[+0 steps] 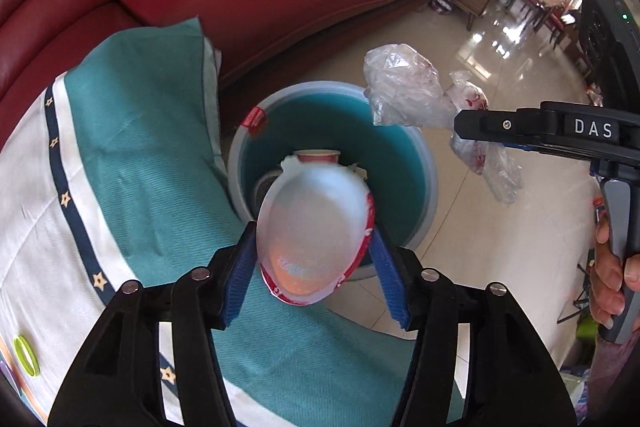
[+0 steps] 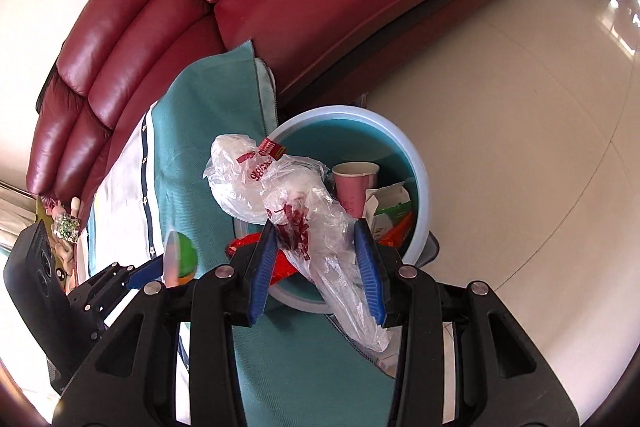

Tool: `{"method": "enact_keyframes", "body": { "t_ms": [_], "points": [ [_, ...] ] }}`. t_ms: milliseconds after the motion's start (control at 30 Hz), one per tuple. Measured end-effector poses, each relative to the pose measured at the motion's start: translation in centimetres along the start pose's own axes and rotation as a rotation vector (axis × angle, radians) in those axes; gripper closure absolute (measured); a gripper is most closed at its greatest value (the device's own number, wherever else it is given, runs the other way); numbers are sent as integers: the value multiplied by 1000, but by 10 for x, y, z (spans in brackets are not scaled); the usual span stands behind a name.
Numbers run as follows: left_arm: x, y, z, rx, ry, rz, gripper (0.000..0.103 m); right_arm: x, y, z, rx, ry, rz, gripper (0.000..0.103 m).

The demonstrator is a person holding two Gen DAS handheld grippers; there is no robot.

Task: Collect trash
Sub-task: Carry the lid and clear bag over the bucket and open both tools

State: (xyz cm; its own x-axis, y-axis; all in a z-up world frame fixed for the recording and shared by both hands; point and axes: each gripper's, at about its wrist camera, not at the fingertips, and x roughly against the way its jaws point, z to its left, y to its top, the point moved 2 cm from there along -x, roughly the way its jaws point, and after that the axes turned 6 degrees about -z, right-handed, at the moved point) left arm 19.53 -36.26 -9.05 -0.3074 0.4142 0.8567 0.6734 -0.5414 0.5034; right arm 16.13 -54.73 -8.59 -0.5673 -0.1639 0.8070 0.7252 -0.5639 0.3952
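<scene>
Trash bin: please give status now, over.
Left tool open around paper bowl, above bin. Right tool shut on plastic bag. Nothing blocking.

Bin stands between sofa and blanket, holding a cup.

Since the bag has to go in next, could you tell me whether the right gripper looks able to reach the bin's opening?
Probably yes: the right gripper, shut on the plastic bag, hangs just over the rim of the open bin, and nothing covers its mouth.
</scene>
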Motion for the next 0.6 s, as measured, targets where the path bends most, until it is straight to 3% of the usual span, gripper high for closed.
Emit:
{"method": "enact_keyframes", "body": {
  "t_ms": [100,200,600],
  "points": [
    [-9,4,-6,-7,21,3,23,-3,0,-6,-9,-7,7,66],
    [-10,4,-3,2,38,0,15,-9,0,-10,-11,-13,21,66],
    [14,-14,28,61,63,-6,7,-29,0,-2,-7,-13,43,64]
  ]
}}
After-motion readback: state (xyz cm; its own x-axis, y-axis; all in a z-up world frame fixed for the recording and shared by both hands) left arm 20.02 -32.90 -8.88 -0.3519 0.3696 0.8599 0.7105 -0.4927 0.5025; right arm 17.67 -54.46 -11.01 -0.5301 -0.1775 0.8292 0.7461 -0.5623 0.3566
